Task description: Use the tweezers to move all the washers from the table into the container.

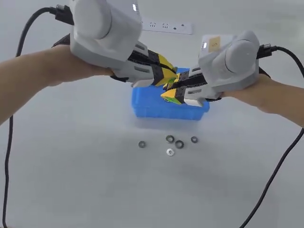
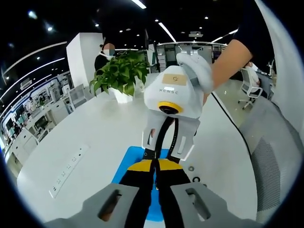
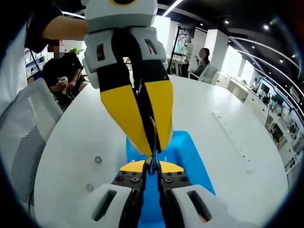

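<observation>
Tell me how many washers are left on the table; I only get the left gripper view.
Observer: The head view shows five washers on the table, in front of the blue container.
Operator: Are the tweezers in hand?
Observer: In the right gripper view, thin metal tweezers sit pinched between the left hand-held gripper's yellow jaws.
Operator: And the right one?
Observer: The tweezers reach down to the right hand-held gripper; whether its jaws grip them, I cannot tell.

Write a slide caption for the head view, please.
Left tongs and right tongs meet tip to tip above a blue plastic container, five round metal washers lying on the white table before it.
</observation>
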